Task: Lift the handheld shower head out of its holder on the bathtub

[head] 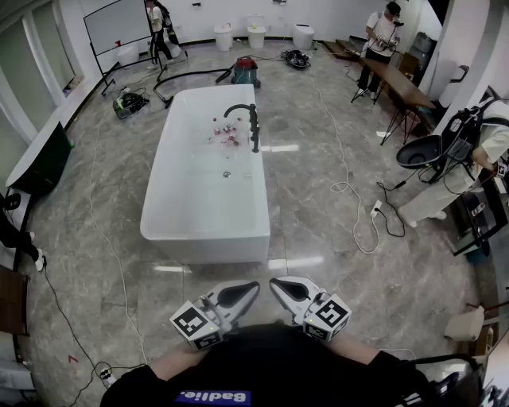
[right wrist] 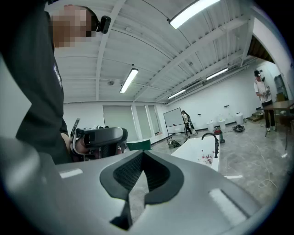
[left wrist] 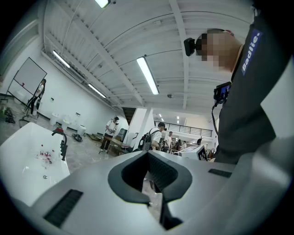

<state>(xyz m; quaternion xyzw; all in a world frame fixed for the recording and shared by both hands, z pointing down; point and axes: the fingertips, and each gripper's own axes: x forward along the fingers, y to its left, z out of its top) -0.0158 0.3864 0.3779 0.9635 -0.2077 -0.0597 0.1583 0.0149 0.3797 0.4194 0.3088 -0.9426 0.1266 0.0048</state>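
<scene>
The white bathtub [head: 159, 208] stands in the middle of the floor, well ahead of me. On its right rim rises a black tap column with the handheld shower head [head: 254, 127] hanging in its holder; this fixture also shows small in the left gripper view [left wrist: 62, 144] and the right gripper view [right wrist: 214, 142]. Both grippers are held close to my chest, far from the tub, tips turned toward each other. My left gripper [head: 248, 291] [left wrist: 148, 154] is shut with nothing between its jaws. My right gripper [head: 278, 286] [right wrist: 142, 154] is shut and empty too.
Small red and white items [head: 225, 131] lie inside the tub. A red vacuum [head: 245, 70] stands behind it, with a whiteboard [head: 119, 22] at the back left. Cables and a power strip [head: 375, 209] cross the floor on the right, near a black basin [head: 420, 151]. People stand around.
</scene>
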